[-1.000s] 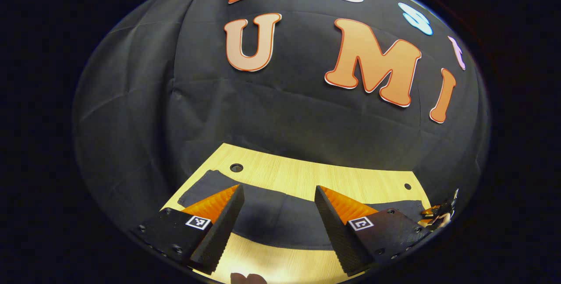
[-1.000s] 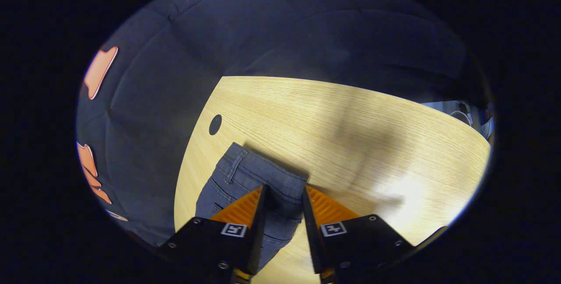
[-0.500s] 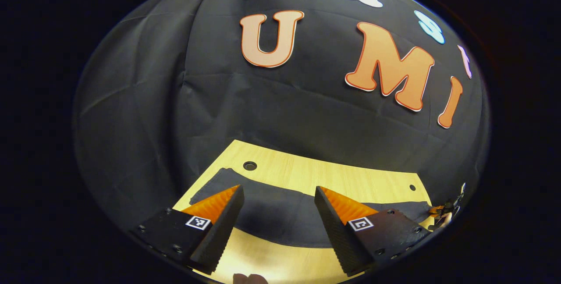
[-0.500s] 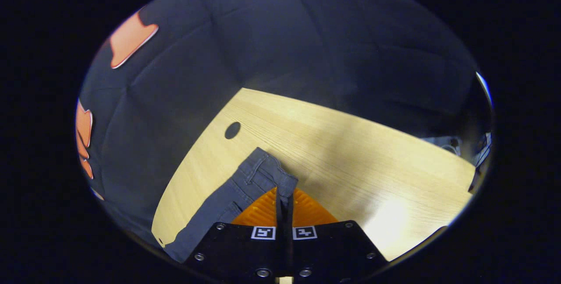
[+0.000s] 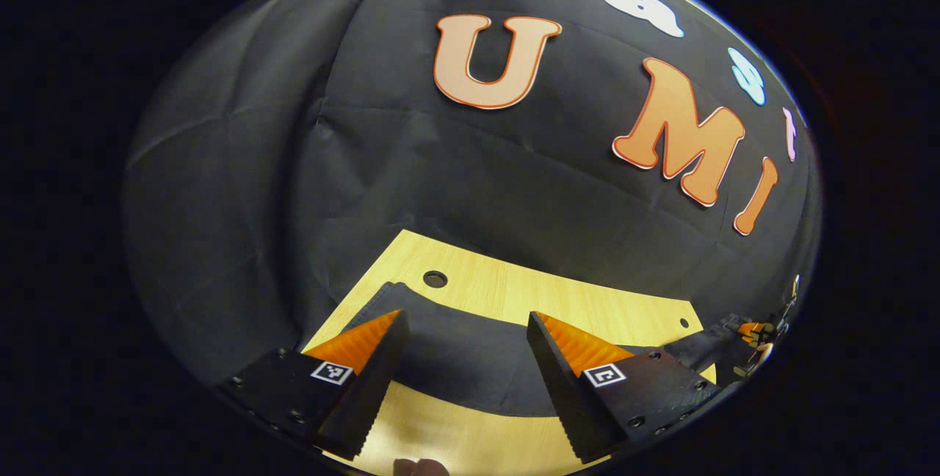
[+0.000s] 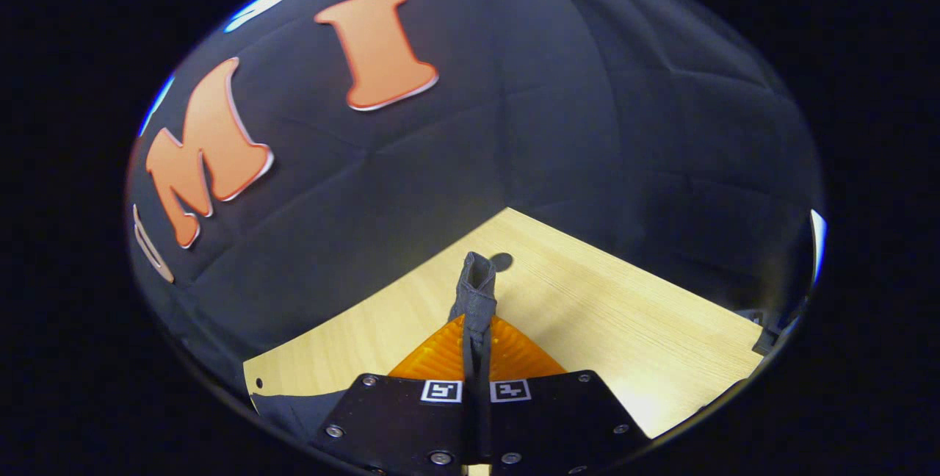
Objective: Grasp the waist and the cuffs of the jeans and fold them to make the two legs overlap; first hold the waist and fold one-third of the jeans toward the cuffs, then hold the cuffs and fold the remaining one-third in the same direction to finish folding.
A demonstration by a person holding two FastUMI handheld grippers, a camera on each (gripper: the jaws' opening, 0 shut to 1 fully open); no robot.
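Wood-grain bench (image 5: 514, 292) is carrying the jeans (image 5: 470, 366), which are lying dark and flat across it in the left gripper view, one end near a round hole (image 5: 435, 279) in the board. In that view the left gripper (image 5: 464, 358) is hovering over the cloth with its fingers spread wide, holding nothing. In the right gripper view the right gripper (image 6: 476, 347) is pinching a bunched end of the jeans (image 6: 476, 292), apparently the waist, with both fingers pressed together on it, and the cloth is standing up off the bench (image 6: 587, 322). Judging by this, the first leg-over-leg fold is starting at one end only. To do it well, the left gripper should be clamping the cuffs before the lift goes further, so both ends are travelling together and the legs are landing edge on edge.
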